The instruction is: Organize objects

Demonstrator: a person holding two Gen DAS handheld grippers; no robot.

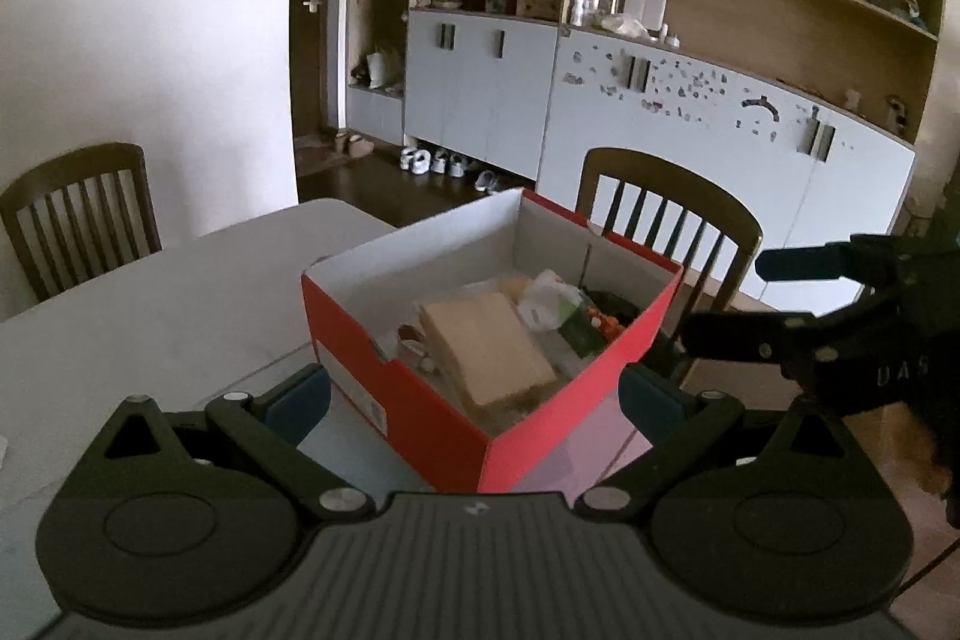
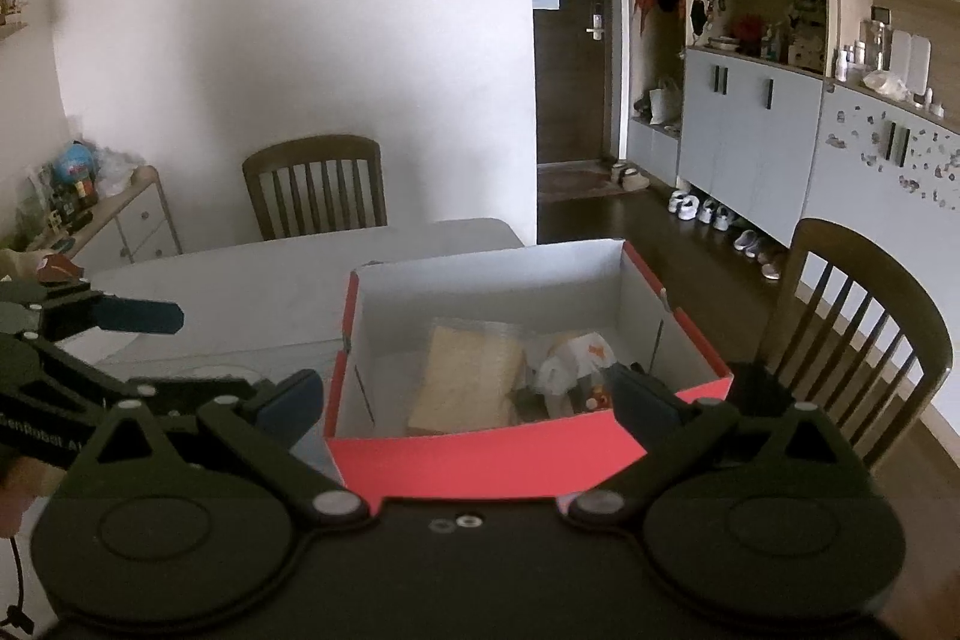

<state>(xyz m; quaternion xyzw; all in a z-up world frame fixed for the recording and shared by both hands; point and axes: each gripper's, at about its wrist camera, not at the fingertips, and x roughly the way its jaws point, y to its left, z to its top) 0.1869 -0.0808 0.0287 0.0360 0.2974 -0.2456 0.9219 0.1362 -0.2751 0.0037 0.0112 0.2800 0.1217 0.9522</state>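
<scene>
Left wrist view is giving me the red cardboard box [image 1: 420, 412] sitting on the white table [image 1: 180, 304], one corner pointing back at me. My left gripper [image 1: 474, 400] is hanging spread wide, the box corner lying between its blue pads [image 1: 297, 400] without either pad pressing on it, so it is gripping nothing. Inside the box I am seeing a tan flat packet [image 1: 486, 346], a white crumpled bag [image 1: 549, 304] beside it and some small orange bits [image 1: 603, 322] near the far wall. My right gripper [image 1: 738, 298] is reaching in from the right, just beside the box's right wall, fingers parted and empty. Right wrist view is confirming this: those jaws are standing fully apart astride the near wall. A wooden chair [image 1: 666, 226] is standing behind the box.
</scene>
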